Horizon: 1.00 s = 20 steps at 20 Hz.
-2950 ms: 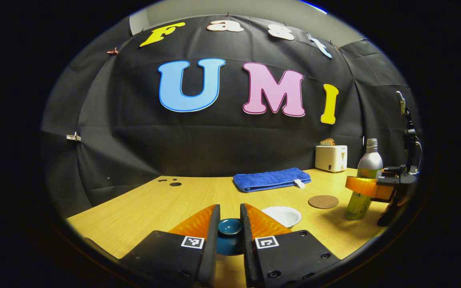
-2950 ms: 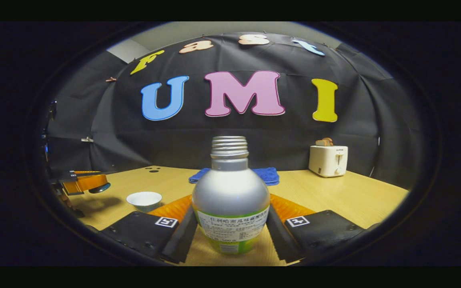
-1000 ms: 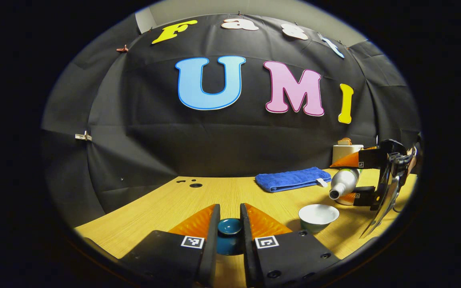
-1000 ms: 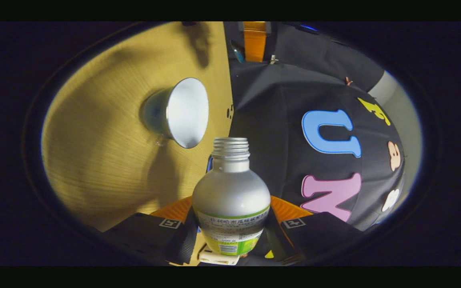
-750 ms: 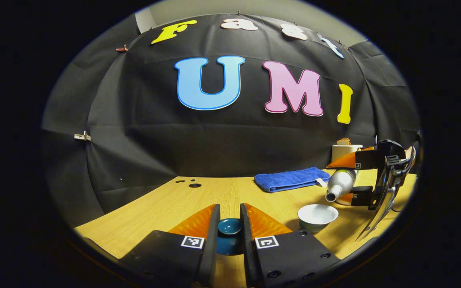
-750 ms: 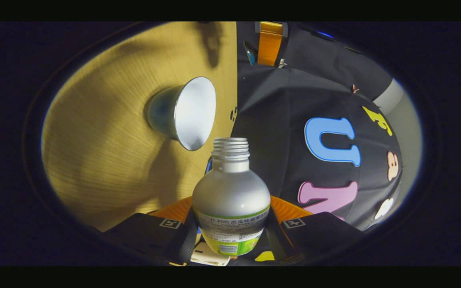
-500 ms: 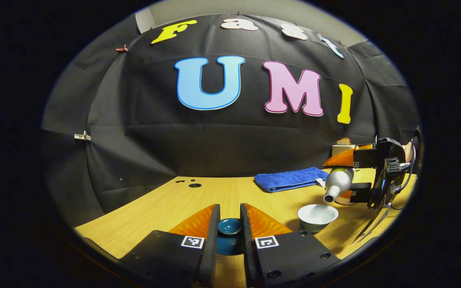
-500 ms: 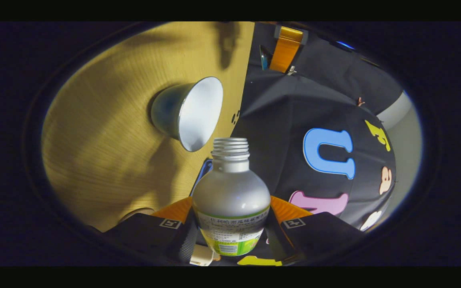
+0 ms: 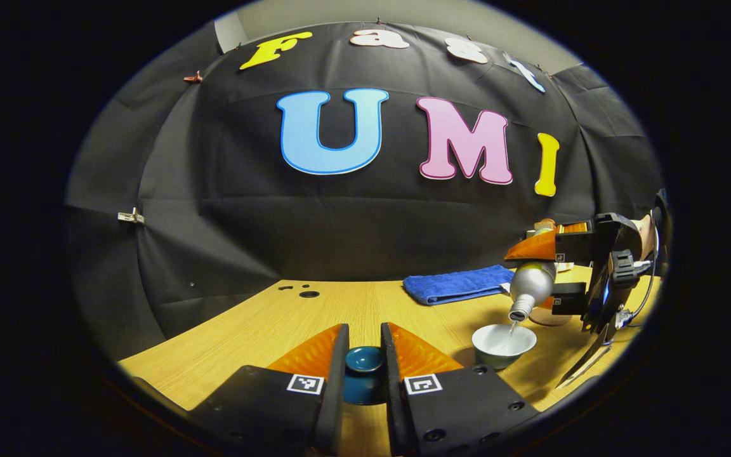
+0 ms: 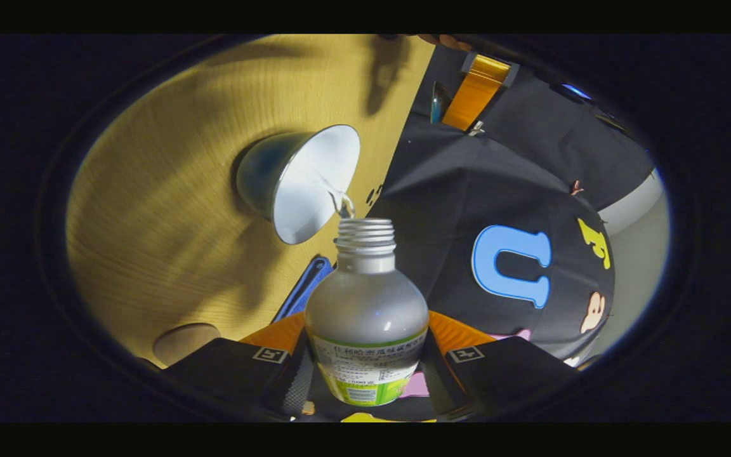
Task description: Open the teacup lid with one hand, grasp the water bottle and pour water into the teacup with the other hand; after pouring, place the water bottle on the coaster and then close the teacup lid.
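My left gripper (image 9: 364, 339) hangs above the table's near edge, shut on the dark blue teacup lid (image 9: 364, 371). To its right stands the uncovered teacup (image 9: 504, 346), white inside. My right gripper (image 10: 365, 333) is shut on the silver water bottle (image 10: 366, 317) with the green label. In the left gripper view the bottle (image 9: 530, 287) tilts mouth down over the cup, and a thin stream of water (image 10: 339, 198) runs into the teacup (image 10: 305, 181). The round brown coaster (image 10: 186, 343) lies on the table beside the cup.
A folded blue towel (image 9: 457, 284) lies at the back of the wooden table (image 9: 315, 314). A white toaster (image 9: 540, 226) peeks out behind the right gripper (image 9: 559, 273). Small holes (image 9: 307, 294) mark the table's far left.
The right gripper lifted the bottle, carried it to the cup and tipped it steeply; water now flows out. The left gripper stays still, holding the lid.
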Each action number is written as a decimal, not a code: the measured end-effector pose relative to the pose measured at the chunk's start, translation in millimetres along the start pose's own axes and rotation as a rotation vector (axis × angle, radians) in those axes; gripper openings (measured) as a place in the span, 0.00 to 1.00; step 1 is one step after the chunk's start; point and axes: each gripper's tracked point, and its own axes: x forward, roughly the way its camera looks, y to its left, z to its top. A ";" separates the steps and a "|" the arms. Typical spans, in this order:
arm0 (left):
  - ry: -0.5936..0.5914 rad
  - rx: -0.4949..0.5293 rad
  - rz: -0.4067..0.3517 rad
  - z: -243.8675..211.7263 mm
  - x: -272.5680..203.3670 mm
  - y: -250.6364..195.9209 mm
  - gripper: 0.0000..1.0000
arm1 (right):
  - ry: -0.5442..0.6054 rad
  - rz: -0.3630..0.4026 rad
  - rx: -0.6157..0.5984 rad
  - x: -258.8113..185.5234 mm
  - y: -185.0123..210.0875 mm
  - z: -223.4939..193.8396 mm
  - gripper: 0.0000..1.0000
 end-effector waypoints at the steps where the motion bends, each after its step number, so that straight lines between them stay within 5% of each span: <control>1: 0.000 0.000 0.000 -0.2 -0.2 -0.1 0.32 | -0.005 0.000 -0.004 0.0 0.3 0.9 0.76; 20: 0.000 0.000 -0.001 0.3 0.0 0.0 0.32 | -0.042 -0.057 -0.219 1.8 -40.3 -0.8 0.76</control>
